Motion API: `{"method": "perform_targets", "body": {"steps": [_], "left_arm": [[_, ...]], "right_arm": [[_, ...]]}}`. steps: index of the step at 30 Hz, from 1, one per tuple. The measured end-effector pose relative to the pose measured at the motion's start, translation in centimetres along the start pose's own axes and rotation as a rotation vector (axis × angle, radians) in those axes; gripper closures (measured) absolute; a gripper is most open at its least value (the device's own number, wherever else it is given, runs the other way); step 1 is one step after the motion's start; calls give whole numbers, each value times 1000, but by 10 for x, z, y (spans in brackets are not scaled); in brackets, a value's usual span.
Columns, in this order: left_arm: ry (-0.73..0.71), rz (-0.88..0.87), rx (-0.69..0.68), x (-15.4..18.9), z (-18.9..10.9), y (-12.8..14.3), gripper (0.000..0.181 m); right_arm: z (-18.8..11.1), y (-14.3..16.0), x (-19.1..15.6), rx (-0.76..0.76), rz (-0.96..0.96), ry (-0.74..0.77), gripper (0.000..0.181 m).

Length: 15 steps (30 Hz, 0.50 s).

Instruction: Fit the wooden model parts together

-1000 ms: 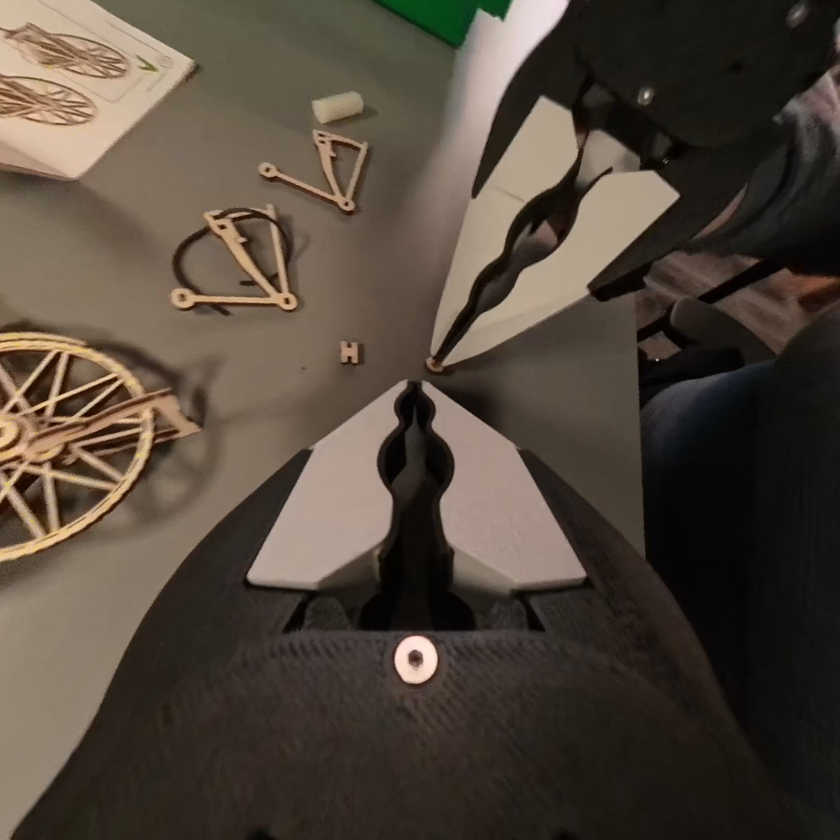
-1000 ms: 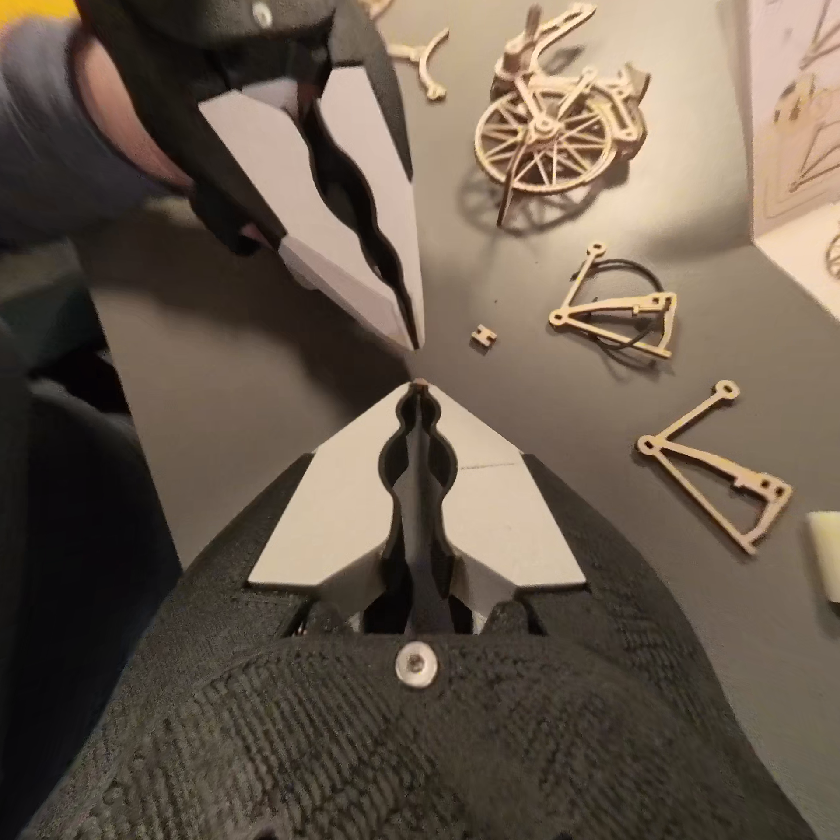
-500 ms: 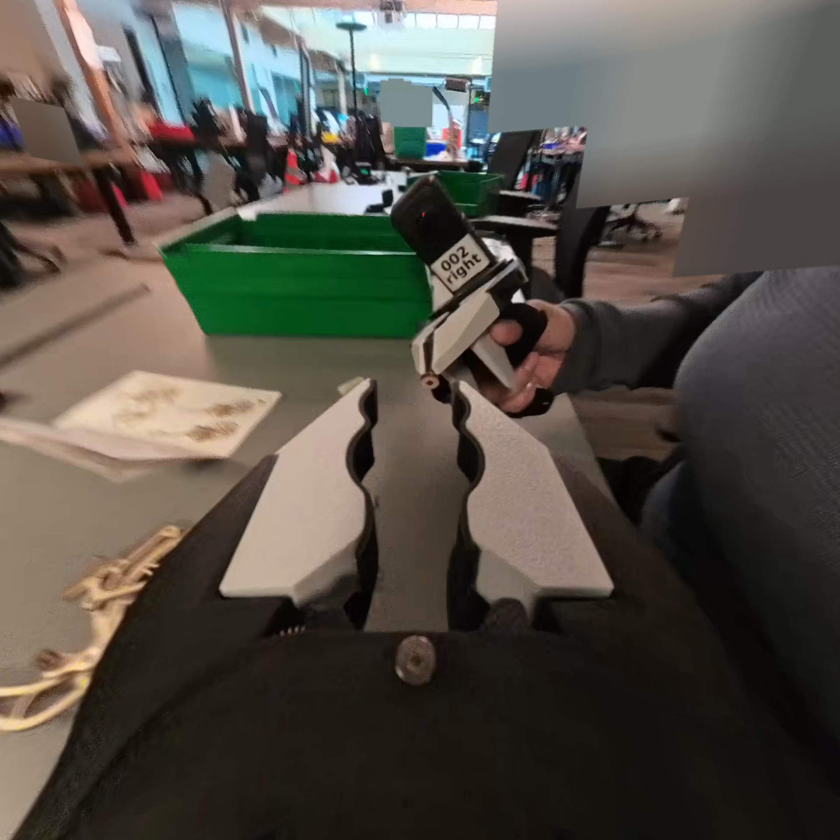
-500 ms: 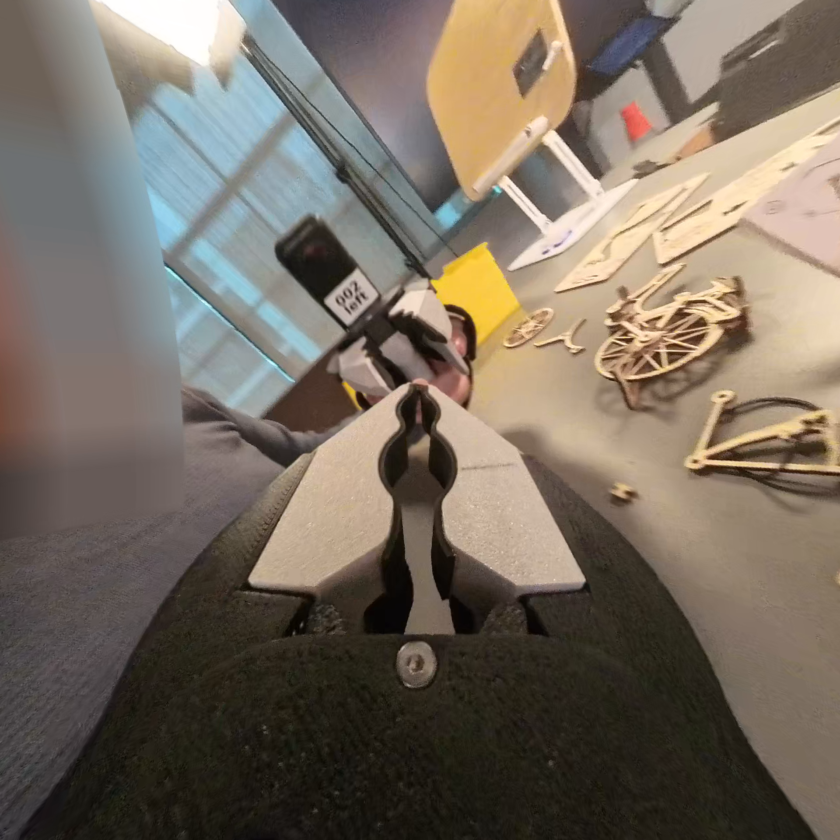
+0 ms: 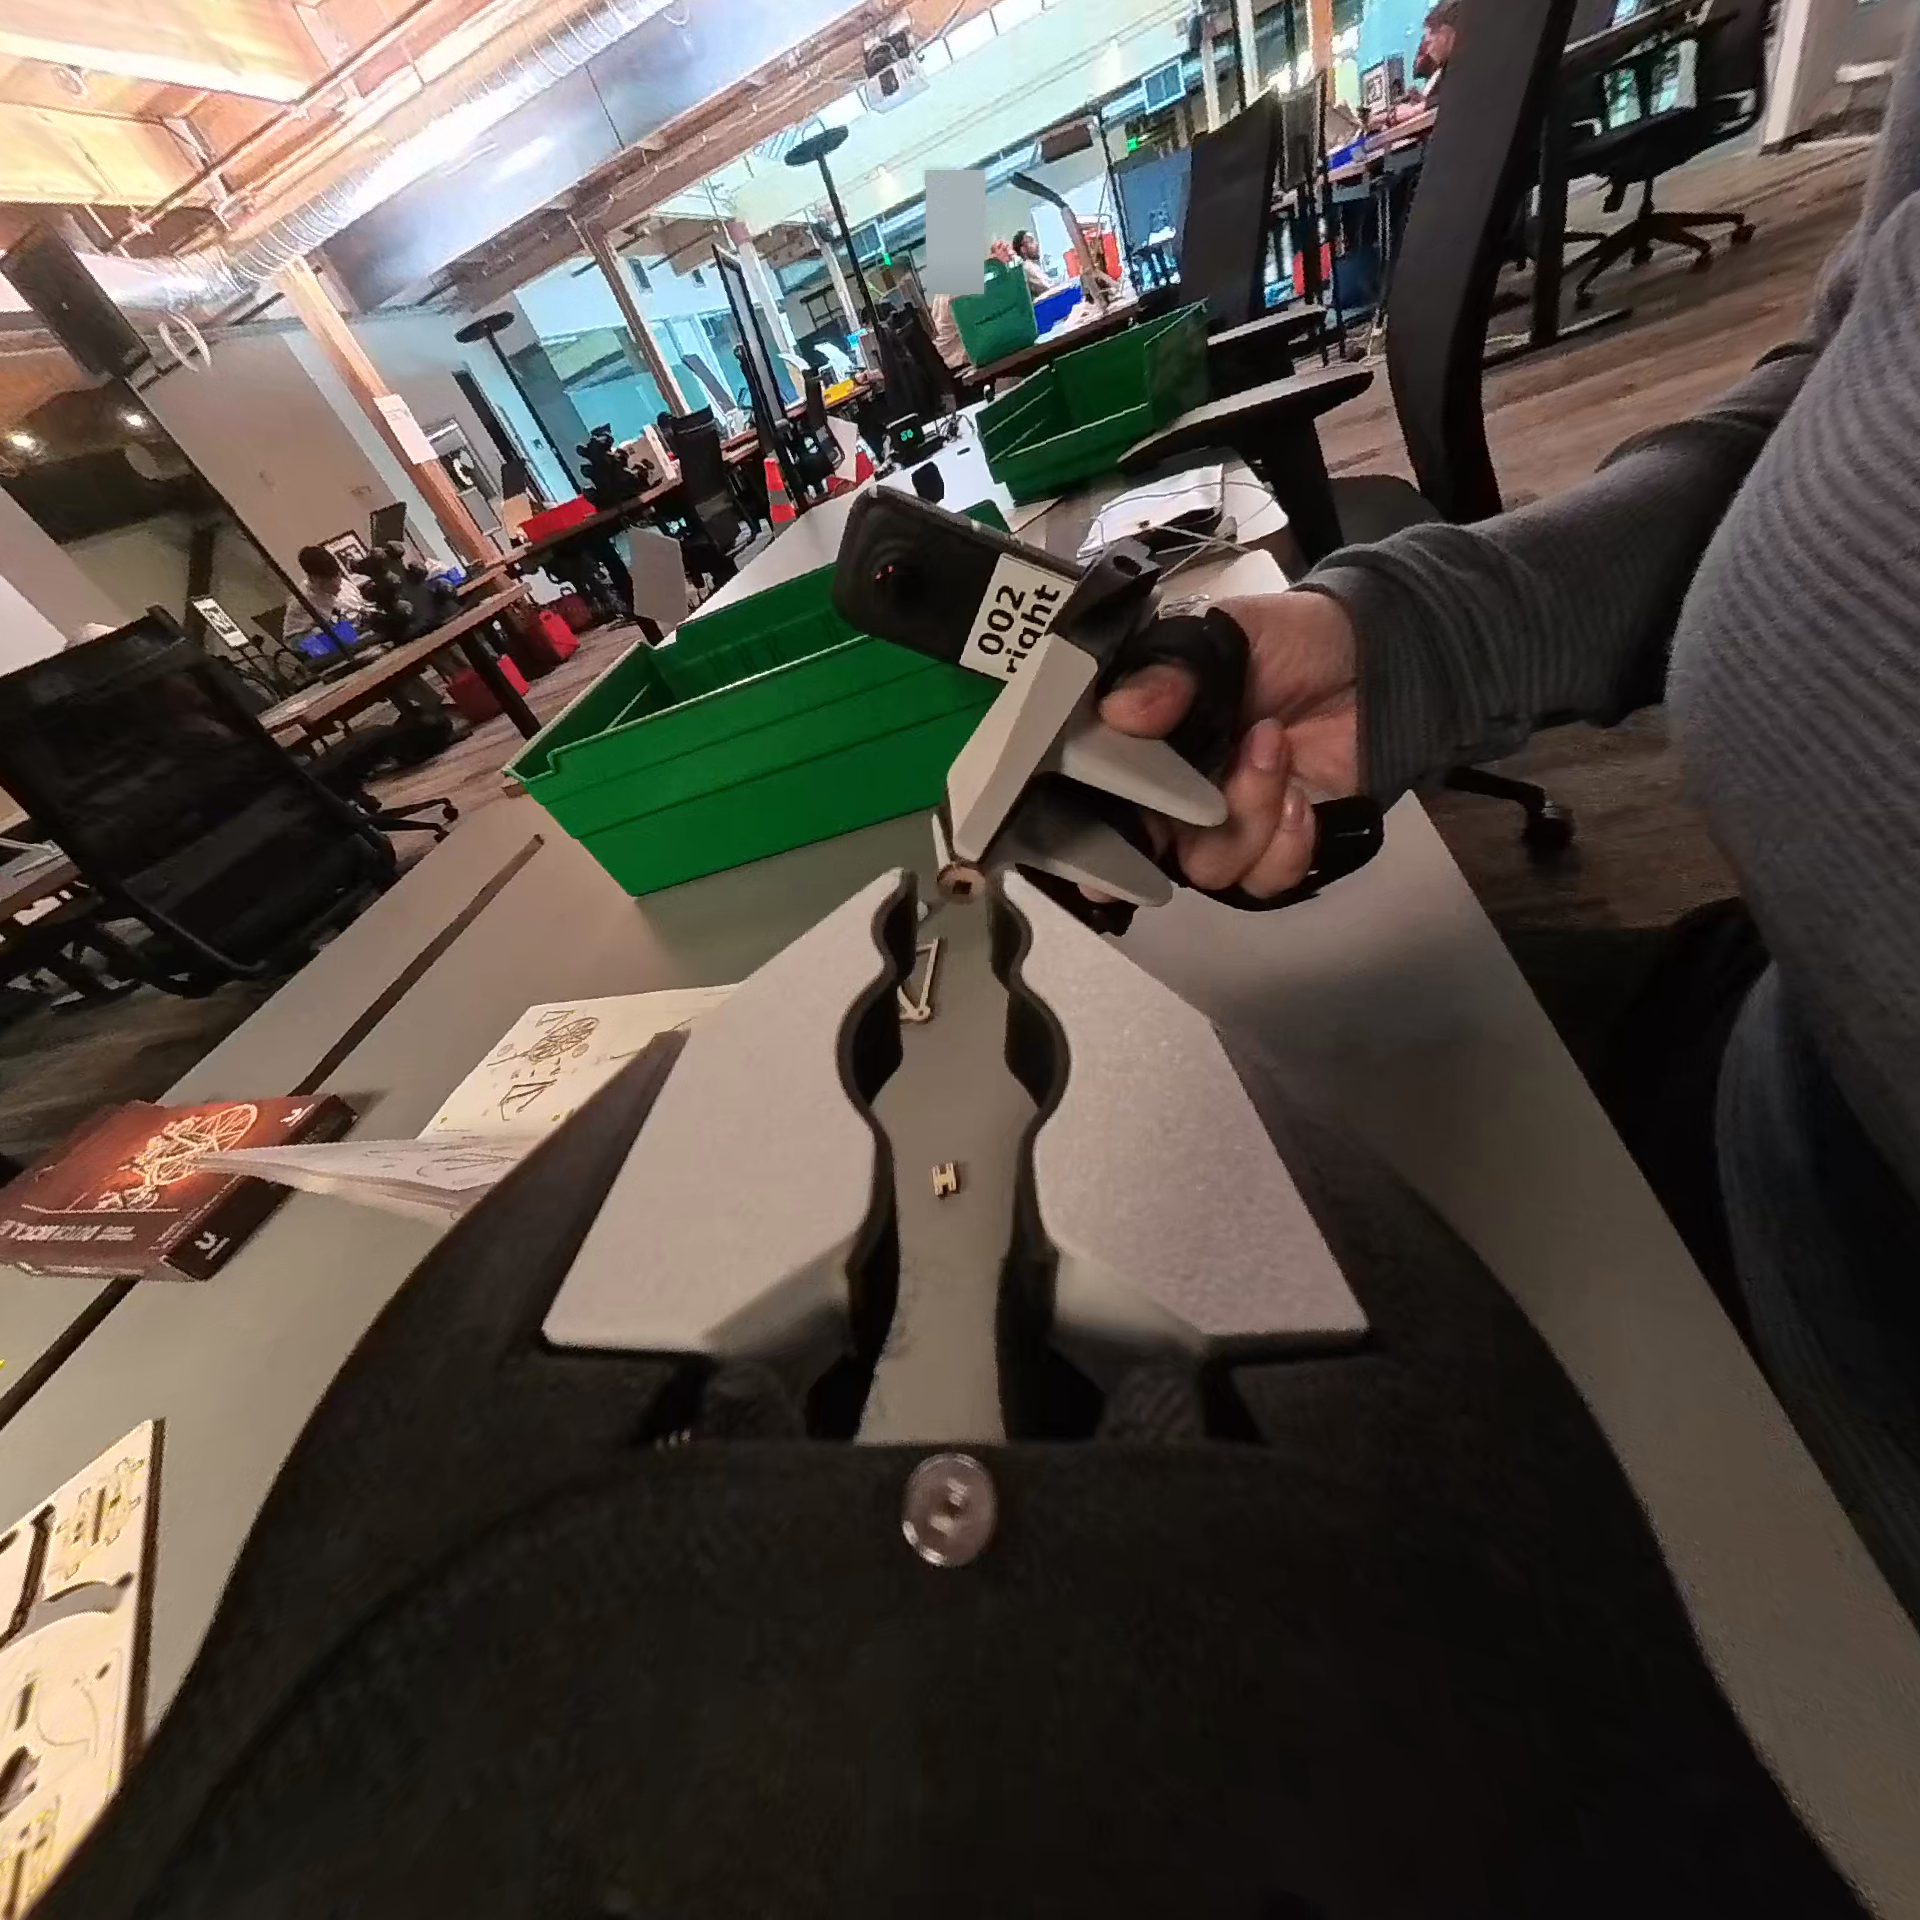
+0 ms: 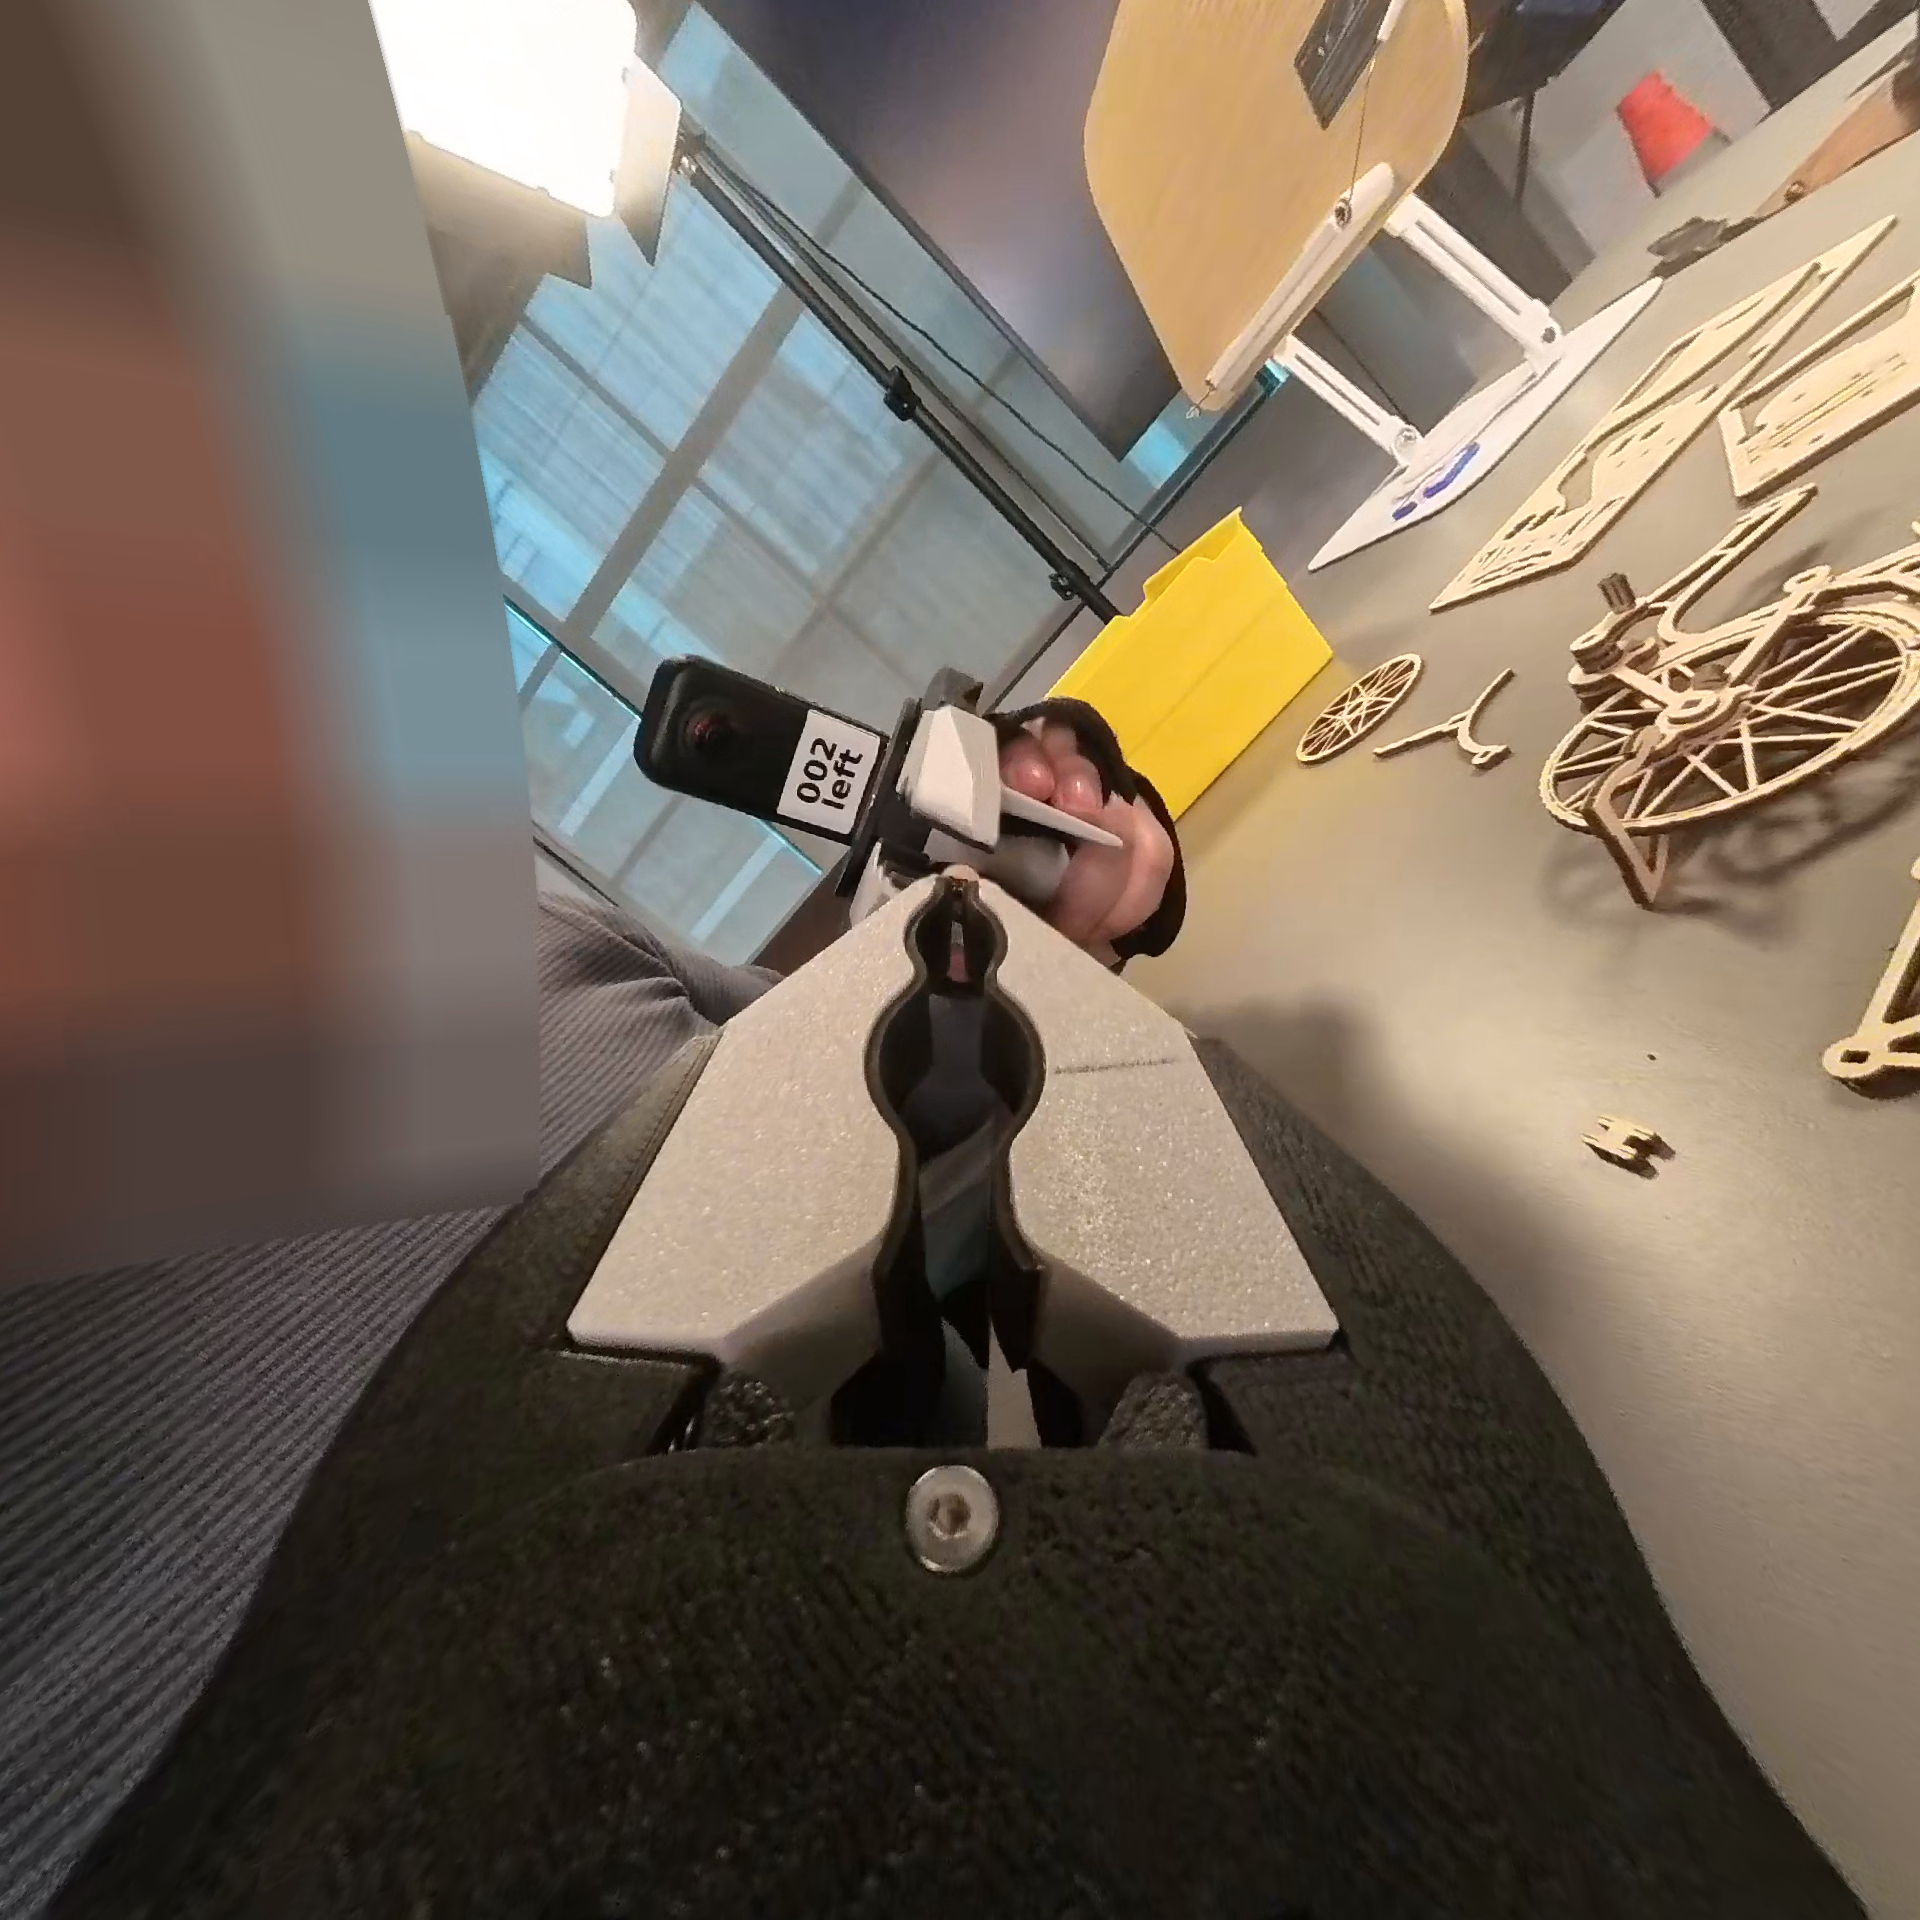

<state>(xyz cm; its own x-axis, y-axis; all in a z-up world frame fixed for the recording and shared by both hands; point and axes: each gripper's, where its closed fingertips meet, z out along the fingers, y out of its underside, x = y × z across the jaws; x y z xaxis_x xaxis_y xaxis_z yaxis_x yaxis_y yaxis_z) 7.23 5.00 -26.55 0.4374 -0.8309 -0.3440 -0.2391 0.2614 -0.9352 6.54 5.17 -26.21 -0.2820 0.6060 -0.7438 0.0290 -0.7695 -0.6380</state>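
Note:
My right gripper (image 6: 956, 891) is shut on a small round wooden piece (image 6: 956, 885) and holds it above the grey table (image 5: 1351, 997). In the left wrist view the piece (image 5: 958, 881) hangs just beyond the tips of my left gripper (image 5: 954, 902), which is open and empty. A tiny H-shaped piece (image 5: 943, 1179) lies on the table between the left fingers (image 5: 748, 1174). A triangular frame piece (image 5: 920, 982) lies farther on. A part-built wooden bicycle (image 6: 1714, 748), a small spoked wheel (image 6: 1356, 707) and a fork piece (image 6: 1449, 732) lie on the table to the right.
A green bin (image 5: 748, 748) stands at the back of the table. An open booklet (image 5: 582, 1060), a dark box (image 5: 156, 1184) and a punched wood sheet (image 5: 62, 1621) lie at the left. Wood sheets (image 6: 1662, 416) and a yellow bin (image 6: 1205, 665) lie beyond the bicycle. The tips of both grippers are at nearly the same place. The part-built wooden bicycle (image 6: 1714, 748) is about equally far from each gripper, around 15 cm.
Both grippers have lifted off the table and tilted up to face each other. My left gripper has opened. My right gripper stays shut on the small round piece.

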Motion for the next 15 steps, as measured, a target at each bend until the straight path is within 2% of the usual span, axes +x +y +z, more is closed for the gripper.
{"method": "perform_targets", "body": {"steps": [15], "left_arm": [[62,25,-30,10,1,5,174]], "right_arm": [[-3,9,2,-76,53,-4,181]]}}
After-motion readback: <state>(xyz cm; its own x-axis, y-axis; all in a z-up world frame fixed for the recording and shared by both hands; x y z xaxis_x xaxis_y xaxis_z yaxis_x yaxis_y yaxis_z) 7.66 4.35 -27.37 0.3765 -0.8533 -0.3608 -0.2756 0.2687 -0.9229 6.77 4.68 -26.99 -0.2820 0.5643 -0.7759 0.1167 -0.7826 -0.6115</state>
